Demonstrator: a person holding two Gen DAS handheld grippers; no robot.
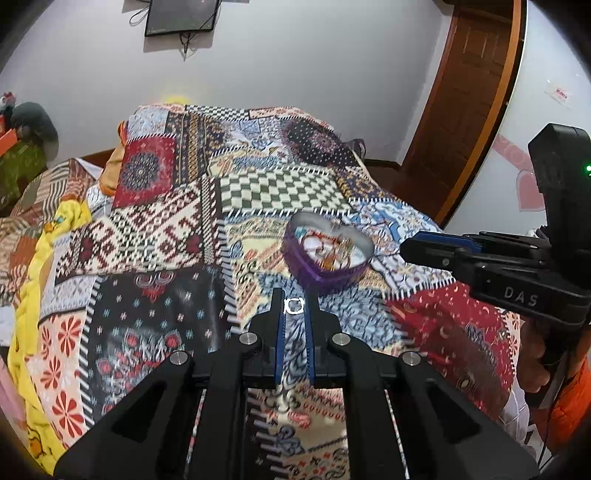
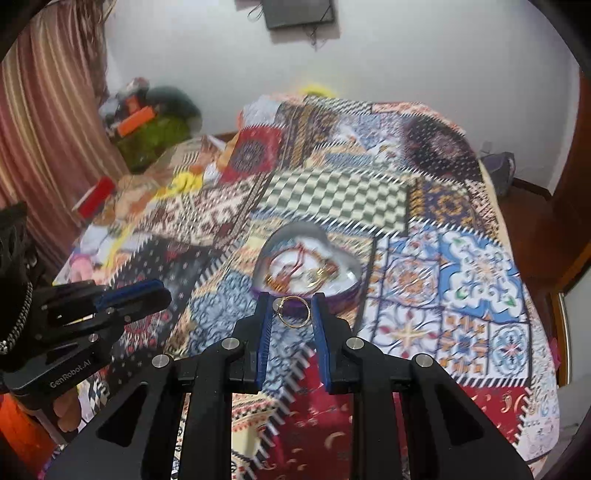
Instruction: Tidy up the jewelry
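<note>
While both grippers hang above the quilt [image 1: 155,236], each carries one small item between its blue pads. Left gripper [image 1: 294,306]: jaws narrow, a small silver ring [image 1: 294,306] pinched at the very tips, clear of the fabric beneath. Right gripper [image 2: 291,310]: jaws set somewhat wider, a thin gold ring [image 2: 294,312] spanning the gap between the fingertips, with a small knot or stone on its upper left side. Contact with the left finger is plain; contact with the right finger appears to hold but is slightly blurred.

Just beyond both sets of tips sits the heart box [image 1: 327,251], purple outside, pale inside, open at the top, resting on the quilt. The right gripper's tips overlap the box's near rim in the right wrist view; the left gripper's tips stop short of its near point. Inside lies a tangle of gold and red jewelry [image 2: 299,273]; single pieces cannot be told apart through the blur.

From the left wrist view the right gripper enters from the right side, near the box.

Farther off, the patchwork quilt covers the whole bed. Behind it stands a white wall [image 1: 295,66] carrying a dark panel [image 1: 181,16], with a wooden door [image 1: 461,103] at the right.
</note>
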